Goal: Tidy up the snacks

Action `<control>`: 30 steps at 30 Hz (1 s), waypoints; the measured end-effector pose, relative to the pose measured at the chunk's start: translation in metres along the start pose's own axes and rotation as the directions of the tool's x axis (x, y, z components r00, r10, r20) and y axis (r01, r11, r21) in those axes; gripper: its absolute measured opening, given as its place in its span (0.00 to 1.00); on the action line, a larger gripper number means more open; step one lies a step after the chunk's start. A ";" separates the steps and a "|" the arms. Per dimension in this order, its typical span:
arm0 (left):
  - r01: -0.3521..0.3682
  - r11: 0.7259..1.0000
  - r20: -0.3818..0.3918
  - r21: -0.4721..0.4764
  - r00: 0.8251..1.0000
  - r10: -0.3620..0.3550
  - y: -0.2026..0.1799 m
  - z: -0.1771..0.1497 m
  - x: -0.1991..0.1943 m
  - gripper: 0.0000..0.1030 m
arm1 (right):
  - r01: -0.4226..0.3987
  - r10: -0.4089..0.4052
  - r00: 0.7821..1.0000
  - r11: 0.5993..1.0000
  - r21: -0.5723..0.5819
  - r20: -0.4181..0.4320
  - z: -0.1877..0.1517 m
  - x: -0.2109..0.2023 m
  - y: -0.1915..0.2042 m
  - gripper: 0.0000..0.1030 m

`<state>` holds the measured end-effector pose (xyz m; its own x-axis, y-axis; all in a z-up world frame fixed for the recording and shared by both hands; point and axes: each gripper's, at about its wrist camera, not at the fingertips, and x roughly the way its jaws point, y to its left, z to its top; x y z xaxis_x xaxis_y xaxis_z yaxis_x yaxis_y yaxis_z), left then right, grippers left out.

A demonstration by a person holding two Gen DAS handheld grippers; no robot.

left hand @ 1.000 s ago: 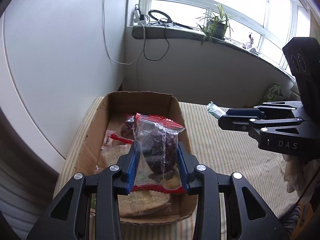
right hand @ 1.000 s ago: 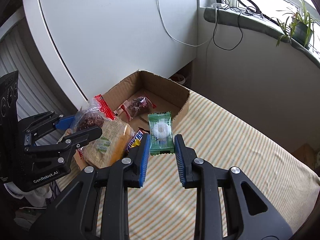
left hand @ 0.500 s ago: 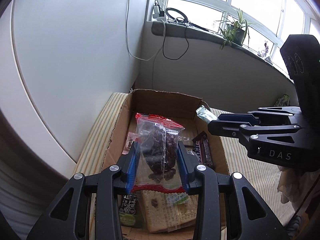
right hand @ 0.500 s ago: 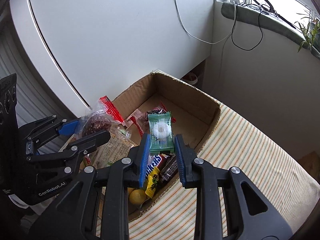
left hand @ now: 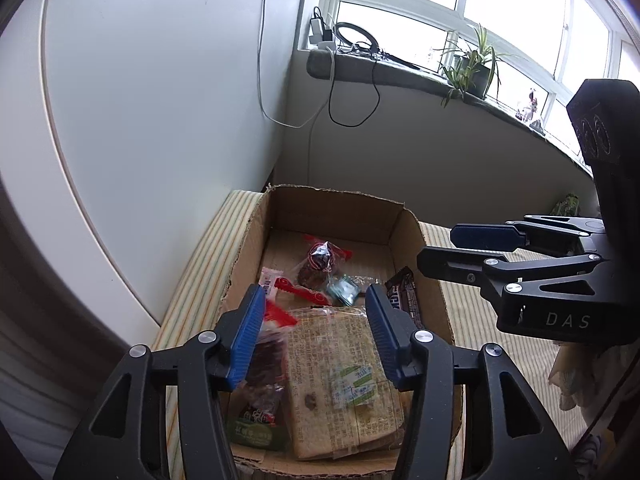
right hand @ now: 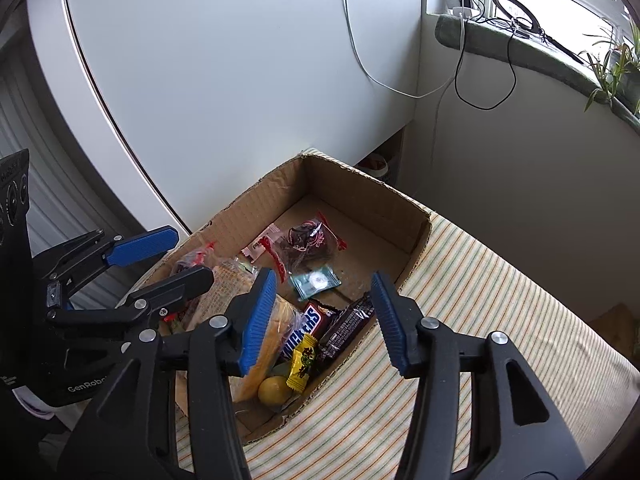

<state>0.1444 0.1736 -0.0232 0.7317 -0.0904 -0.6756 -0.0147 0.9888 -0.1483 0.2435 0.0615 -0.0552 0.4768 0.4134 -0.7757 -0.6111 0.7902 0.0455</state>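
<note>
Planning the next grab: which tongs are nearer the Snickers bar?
Right. The right tongs hang just above the Snickers bar; the left tongs are over the box's other side.

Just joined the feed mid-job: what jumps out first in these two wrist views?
The open cardboard box on the striped cloth, half full of snacks: a wrapped bread slab at its near end, a Snickers bar beside it, a small green packet on the bare floor mid-box. Both the left gripper and the right gripper hang over the box, jaws opening; a red-edged packet lies blurred by the left one's inner pad.
</note>
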 end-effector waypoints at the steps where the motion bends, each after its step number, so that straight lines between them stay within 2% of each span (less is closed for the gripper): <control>1: 0.000 1.000 0.002 0.000 1.000 0.000 0.000 0.000 -0.002 0.50 | 0.004 -0.004 1.000 1.000 -0.002 0.001 -0.001 -0.002 0.001 0.52; 10: -0.004 1.000 0.026 0.006 1.000 0.004 -0.009 -0.006 -0.022 0.50 | 0.023 -0.022 0.999 1.000 -0.017 0.027 -0.012 -0.026 0.009 0.53; 20: -0.012 1.000 0.062 0.005 0.998 0.012 -0.022 -0.025 -0.052 0.50 | 0.042 -0.042 0.996 0.999 0.002 0.075 -0.042 -0.061 0.015 0.53; 22: -0.013 1.000 0.061 -0.001 0.998 0.013 -0.024 -0.030 -0.057 0.53 | 0.052 -0.052 0.995 0.999 0.009 0.088 -0.051 -0.068 0.017 0.58; 24: -0.015 1.000 0.063 -0.010 0.998 0.016 -0.025 -0.035 -0.061 0.57 | 0.070 -0.071 0.991 0.997 0.020 0.110 -0.060 -0.076 0.019 0.74; 26: -0.025 1.000 0.070 -0.010 0.997 0.026 -0.028 -0.041 -0.066 0.57 | 0.086 -0.089 0.987 0.996 0.029 0.136 -0.070 -0.085 0.020 0.80; 30: -0.037 0.999 0.076 -0.004 0.996 0.037 -0.034 -0.048 -0.072 0.58 | 0.143 -0.147 0.976 0.989 0.036 0.163 -0.086 -0.098 0.024 0.81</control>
<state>0.0601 0.1403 -0.0041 0.7806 -0.0446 -0.6234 -0.0442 0.9910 -0.1262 0.1279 0.0010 -0.0322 0.6577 0.3610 -0.6612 -0.5137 0.8569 -0.0432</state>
